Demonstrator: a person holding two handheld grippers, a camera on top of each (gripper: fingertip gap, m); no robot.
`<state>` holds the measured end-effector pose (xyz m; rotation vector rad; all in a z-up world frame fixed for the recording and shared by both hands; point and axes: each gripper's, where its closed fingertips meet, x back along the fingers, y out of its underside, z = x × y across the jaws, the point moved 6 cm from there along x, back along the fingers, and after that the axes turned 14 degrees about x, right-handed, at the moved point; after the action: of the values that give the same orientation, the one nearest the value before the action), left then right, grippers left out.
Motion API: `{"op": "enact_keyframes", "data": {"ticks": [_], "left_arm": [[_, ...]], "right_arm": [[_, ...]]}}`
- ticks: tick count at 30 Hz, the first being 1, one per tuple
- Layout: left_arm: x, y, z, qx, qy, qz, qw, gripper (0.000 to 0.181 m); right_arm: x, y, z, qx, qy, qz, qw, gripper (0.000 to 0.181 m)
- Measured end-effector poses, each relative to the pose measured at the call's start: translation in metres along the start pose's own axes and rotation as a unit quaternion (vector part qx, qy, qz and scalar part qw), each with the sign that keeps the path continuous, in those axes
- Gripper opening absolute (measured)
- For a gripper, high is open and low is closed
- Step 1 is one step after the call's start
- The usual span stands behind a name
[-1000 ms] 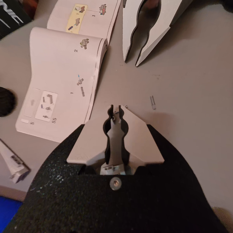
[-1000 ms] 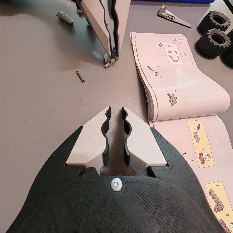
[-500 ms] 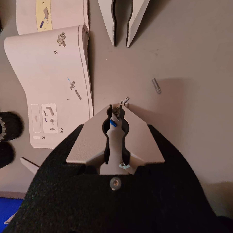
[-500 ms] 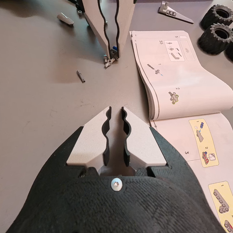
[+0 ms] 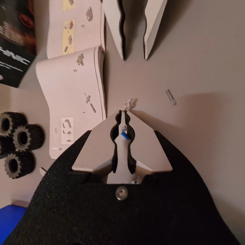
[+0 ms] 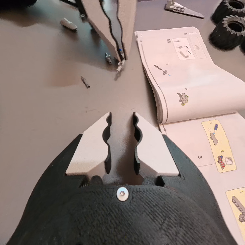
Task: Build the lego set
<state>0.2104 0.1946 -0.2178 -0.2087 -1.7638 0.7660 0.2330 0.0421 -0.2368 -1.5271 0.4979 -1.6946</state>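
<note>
left gripper (image 5: 123, 111) pinches grey connector (image 5: 127, 104) at frame centre, hole exposed for mating (my guess) | right gripper (image 6: 122, 114) jaws apart, empty | axle (image 6: 85, 82) loose, upper left

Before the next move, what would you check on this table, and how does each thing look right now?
1. Left gripper jaws shut on the small grey connector: ok.
2. Connector lifted off the table: cannot tell.
3. Right gripper jaws open and empty, ready to pick: ok.
4. Dark axle lies free on the table between the grippers: ok.
5. Instruction booklet open beside the work: ok.
6. Blue pin sits between the left jaws; whether it is gripped: cannot tell.
</note>
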Motion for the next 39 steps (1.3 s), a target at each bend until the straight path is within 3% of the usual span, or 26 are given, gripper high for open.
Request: {"op": "enact_keyframes", "data": {"ticks": [1, 4, 7, 13, 17, 21, 26, 32, 39], "left_arm": [[0.001, -0.004, 0.001, -0.005, -0.009, 0.022, 1.000, 0.002], [0.005, -0.018, 0.005, -0.040, -0.072, 0.101, 0.991, 0.002], [0.017, -0.034, 0.009, -0.123, -0.218, 0.183, 0.951, 0.002], [0.021, -0.043, 0.025, -0.193, -0.349, 0.211, 0.892, 0.002], [0.020, -0.051, 0.034, -0.226, -0.380, 0.210, 0.872, 0.001], [0.017, -0.053, 0.035, -0.234, -0.391, 0.210, 0.865, 0.001], [0.018, -0.054, 0.032, -0.226, -0.406, 0.212, 0.860, 0.001], [0.022, -0.057, 0.033, -0.227, -0.422, 0.220, 0.850, 0.000], [0.020, -0.054, 0.031, -0.214, -0.407, 0.223, 0.859, 0.000]], "right_arm": [[0.001, -0.001, 0.002, -0.024, 0.003, 0.009, 1.000, 0.036], [0.009, -0.015, 0.011, -0.127, -0.001, 0.102, 0.987, 0.036], [0.015, -0.025, 0.015, -0.204, -0.018, 0.186, 0.961, 0.035], [0.018, -0.044, 0.012, -0.273, -0.033, 0.299, 0.914, 0.033], [0.023, -0.048, 0.008, -0.254, 0.010, 0.333, 0.908, 0.026], [0.034, -0.050, 0.007, -0.264, 0.045, 0.395, 0.879, 0.011], [0.034, -0.053, 0.003, -0.225, 0.070, 0.372, 0.898, 0.009], [0.033, -0.055, 0.004, -0.219, 0.084, 0.366, 0.900, 0.010], [0.033, -0.050, 0.006, -0.226, 0.096, 0.347, 0.905, 0.011]]}}
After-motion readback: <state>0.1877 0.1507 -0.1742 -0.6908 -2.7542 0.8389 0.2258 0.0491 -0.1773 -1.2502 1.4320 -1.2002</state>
